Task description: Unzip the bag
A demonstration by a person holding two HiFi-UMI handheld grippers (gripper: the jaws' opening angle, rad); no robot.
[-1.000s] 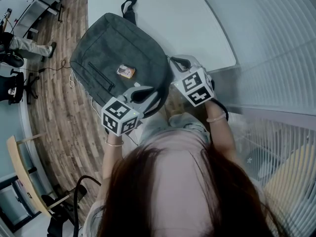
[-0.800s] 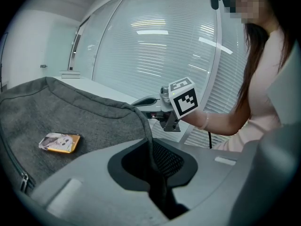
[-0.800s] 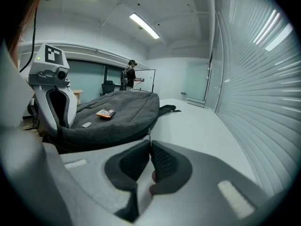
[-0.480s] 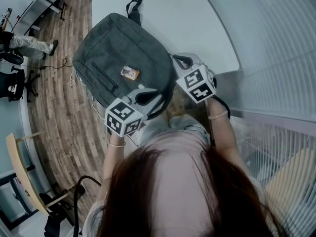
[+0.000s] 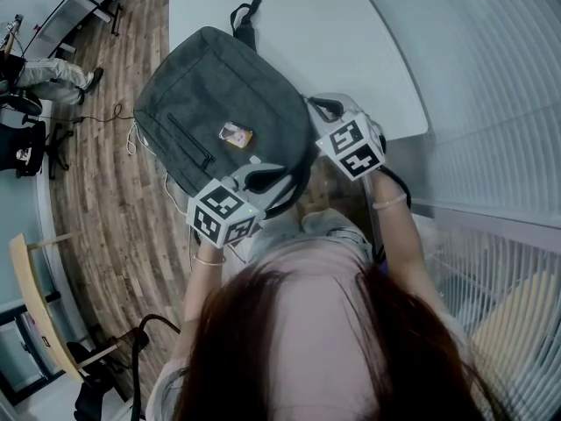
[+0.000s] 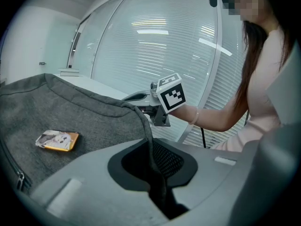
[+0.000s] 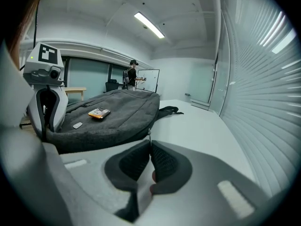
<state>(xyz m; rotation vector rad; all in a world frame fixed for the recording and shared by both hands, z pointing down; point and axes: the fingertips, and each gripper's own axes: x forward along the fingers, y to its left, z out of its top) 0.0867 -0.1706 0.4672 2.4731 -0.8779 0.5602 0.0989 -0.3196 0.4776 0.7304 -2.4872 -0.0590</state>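
A dark grey bag [image 5: 219, 95] lies flat on the white table [image 5: 342, 42], its near end hanging over the table's edge. An orange label [image 5: 235, 133] sits on its top face. My left gripper [image 5: 267, 178] is shut on the bag's fabric edge [image 6: 141, 119], which runs down between its pads [image 6: 164, 159]. My right gripper [image 5: 320, 110] is at the bag's right side, shut on the thin metal zipper pull [image 7: 149, 136]. In the right gripper view the bag [image 7: 117, 114] lies ahead on the left, with the left gripper [image 7: 44, 95] beyond it.
The bag's carry strap [image 5: 245, 14] lies on the table at its far end. White blinds [image 5: 491, 103] run along the right. Wooden floor [image 5: 105, 182] with a cable lies to the left, where a person [image 5: 44, 79] and office chairs [image 5: 26, 152] are.
Both grippers keep their hold. The bag and grippers have shifted slightly right in the head view; nothing has opened visibly.
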